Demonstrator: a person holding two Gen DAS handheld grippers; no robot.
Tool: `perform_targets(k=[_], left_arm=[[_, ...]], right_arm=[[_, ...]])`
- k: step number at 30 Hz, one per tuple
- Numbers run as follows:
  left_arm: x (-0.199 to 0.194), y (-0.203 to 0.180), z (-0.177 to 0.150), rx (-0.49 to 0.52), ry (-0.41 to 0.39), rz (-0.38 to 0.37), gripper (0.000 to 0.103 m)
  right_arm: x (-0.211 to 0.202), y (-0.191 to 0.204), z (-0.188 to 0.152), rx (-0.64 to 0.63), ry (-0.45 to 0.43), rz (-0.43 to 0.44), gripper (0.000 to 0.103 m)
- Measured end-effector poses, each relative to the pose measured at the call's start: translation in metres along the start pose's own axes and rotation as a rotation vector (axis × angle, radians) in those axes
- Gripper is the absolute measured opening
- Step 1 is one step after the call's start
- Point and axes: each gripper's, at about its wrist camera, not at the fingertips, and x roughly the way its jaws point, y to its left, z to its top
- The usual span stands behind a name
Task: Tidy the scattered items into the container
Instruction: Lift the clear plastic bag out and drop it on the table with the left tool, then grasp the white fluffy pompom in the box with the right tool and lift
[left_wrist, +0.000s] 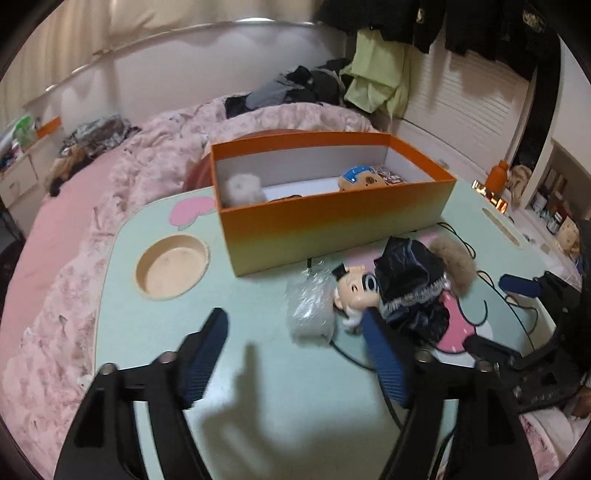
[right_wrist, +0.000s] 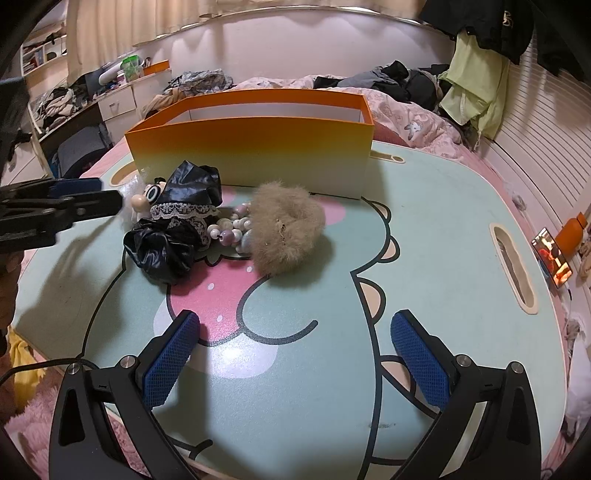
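The left gripper (left_wrist: 295, 354) is held wide and empty above the table's (left_wrist: 258, 424) near edge, and the right gripper (right_wrist: 295, 354) is likewise spread over bare tabletop, gripping nothing. Mid-table, a wrapped packet (left_wrist: 310, 310), a doll (left_wrist: 356, 291), a black scrunchie (right_wrist: 173, 236), beads (right_wrist: 232, 230) and a fur scrunchie (right_wrist: 286, 232) are heaped touching (likely tangled). Lifting one could drag others off. The box (left_wrist: 332, 218) at the far edge looks light and could be shoved.
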Motion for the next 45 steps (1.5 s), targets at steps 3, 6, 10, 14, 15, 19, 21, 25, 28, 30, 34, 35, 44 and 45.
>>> perform_targets(k=[3, 6, 10, 14, 15, 19, 21, 25, 28, 30, 34, 35, 44, 45], left_arm=[[0.001, 0.002, -0.013, -0.020, 0.000, 0.014, 0.082], [0.014, 0.004, -0.023, -0.058, 0.018, 0.063, 0.082], [0.019, 0.001, -0.025, -0.059, 0.058, 0.080, 0.083], [0.018, -0.004, -0.029, -0.066, 0.067, 0.112, 0.084], [0.017, -0.005, -0.030, -0.070, 0.060, 0.105, 0.084], [0.012, -0.004, -0.033, -0.094, 0.045, 0.079, 0.084], [0.008, -0.002, -0.033, -0.094, 0.035, 0.075, 0.084], [-0.007, 0.014, -0.024, -0.135, -0.014, 0.084, 0.084], [-0.022, 0.035, -0.017, -0.190, -0.070, 0.120, 0.084], [-0.029, 0.046, -0.017, -0.222, -0.093, 0.130, 0.084], [-0.038, 0.063, -0.016, -0.270, -0.116, 0.135, 0.084], [-0.039, 0.065, -0.016, -0.276, -0.121, 0.135, 0.084], [-0.044, 0.081, -0.014, -0.308, -0.135, 0.110, 0.084], [-0.044, 0.082, -0.015, -0.310, -0.135, 0.110, 0.084]], right_arm=[[0.000, 0.000, 0.000, -0.001, 0.000, 0.000, 0.103], [0.000, -0.001, 0.000, 0.001, 0.001, -0.002, 0.103], [-0.005, -0.008, 0.007, 0.049, 0.035, -0.031, 0.103], [-0.034, -0.013, 0.031, 0.083, -0.045, 0.027, 0.103], [-0.039, -0.011, 0.042, 0.082, -0.057, 0.055, 0.103], [-0.039, 0.009, 0.088, 0.021, -0.060, 0.098, 0.103], [-0.030, 0.021, 0.116, -0.007, -0.047, 0.118, 0.103], [-0.007, 0.036, 0.157, 0.003, -0.022, 0.199, 0.102], [0.027, 0.048, 0.184, 0.017, 0.053, 0.214, 0.082], [0.057, 0.059, 0.196, 0.021, 0.126, 0.238, 0.068], [0.110, 0.079, 0.199, 0.033, 0.240, 0.232, 0.059], [0.120, 0.081, 0.199, 0.045, 0.258, 0.236, 0.054], [0.157, 0.090, 0.210, 0.098, 0.335, 0.192, 0.033], [0.157, 0.093, 0.210, 0.072, 0.329, 0.175, 0.028]])
